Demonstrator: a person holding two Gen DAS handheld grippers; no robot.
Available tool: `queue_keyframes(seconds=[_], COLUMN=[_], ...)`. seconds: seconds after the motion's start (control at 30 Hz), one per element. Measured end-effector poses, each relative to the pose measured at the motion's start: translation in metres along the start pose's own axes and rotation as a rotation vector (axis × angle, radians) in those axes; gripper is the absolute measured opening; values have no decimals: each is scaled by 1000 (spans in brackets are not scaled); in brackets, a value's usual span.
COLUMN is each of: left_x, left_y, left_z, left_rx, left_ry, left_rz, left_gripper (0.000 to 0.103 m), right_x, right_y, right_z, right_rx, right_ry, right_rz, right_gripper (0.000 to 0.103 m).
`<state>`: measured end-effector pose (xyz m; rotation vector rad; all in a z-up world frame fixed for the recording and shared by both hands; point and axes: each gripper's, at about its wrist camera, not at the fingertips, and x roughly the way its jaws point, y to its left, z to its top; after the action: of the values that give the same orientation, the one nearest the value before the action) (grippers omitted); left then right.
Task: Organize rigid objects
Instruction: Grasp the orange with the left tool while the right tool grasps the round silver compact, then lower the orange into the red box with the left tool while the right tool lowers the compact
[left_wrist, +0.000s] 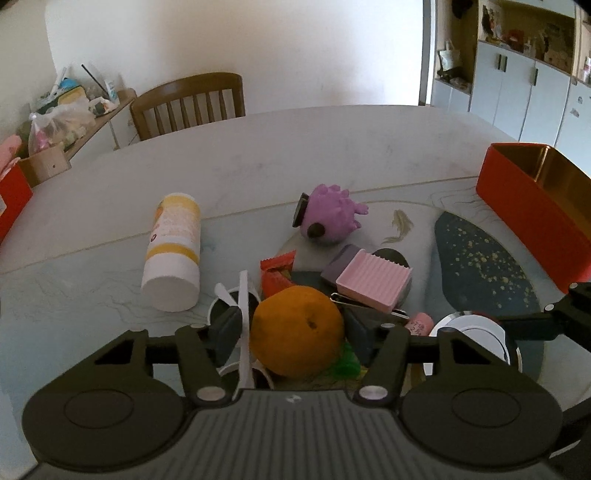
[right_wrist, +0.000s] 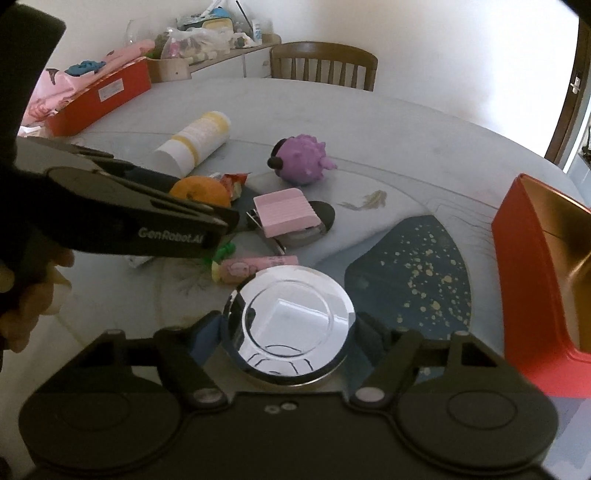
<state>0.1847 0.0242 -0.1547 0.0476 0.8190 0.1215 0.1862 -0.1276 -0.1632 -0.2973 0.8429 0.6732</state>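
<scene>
- The white-and-yellow canister (left_wrist: 173, 254) lies on its side left of the orange (left_wrist: 295, 330), unsorted on the worktop (left_wrist: 258, 147).
- The left tool (left_wrist: 291, 332) has its jaws around the orange, pads at its sides; a firm pinch I cannot confirm.
- Right of the orange, the right tool (right_wrist: 288, 328) straddles the shiny round tin (right_wrist: 291, 325).
- Far right of the orange, the red box (left_wrist: 532, 206) looks empty: sorting seems barely begun.

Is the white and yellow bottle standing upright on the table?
No, the white and yellow bottle lies on its side on the table, left of the orange.
</scene>
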Motion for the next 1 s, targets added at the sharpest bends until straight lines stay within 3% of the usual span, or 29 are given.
queue_keyframes(seconds=[0.03, 0.53, 1.0], left_x=[-1, -29, -101], left_y=[0, 7, 6], left_z=[0, -14, -5], left_rx=[6, 6, 47], left_ry=[-5, 18, -19], left_rz=[-1, -50, -171], left_gripper=[53, 51, 51], right_x=[0, -43, -112], right_y=[0, 4, 5], right_z=[0, -10, -12], right_rx=[1, 44, 121], right_ry=[0, -31, -63], right_rz=[-1, -57, -140], right_gripper=[75, 76, 76])
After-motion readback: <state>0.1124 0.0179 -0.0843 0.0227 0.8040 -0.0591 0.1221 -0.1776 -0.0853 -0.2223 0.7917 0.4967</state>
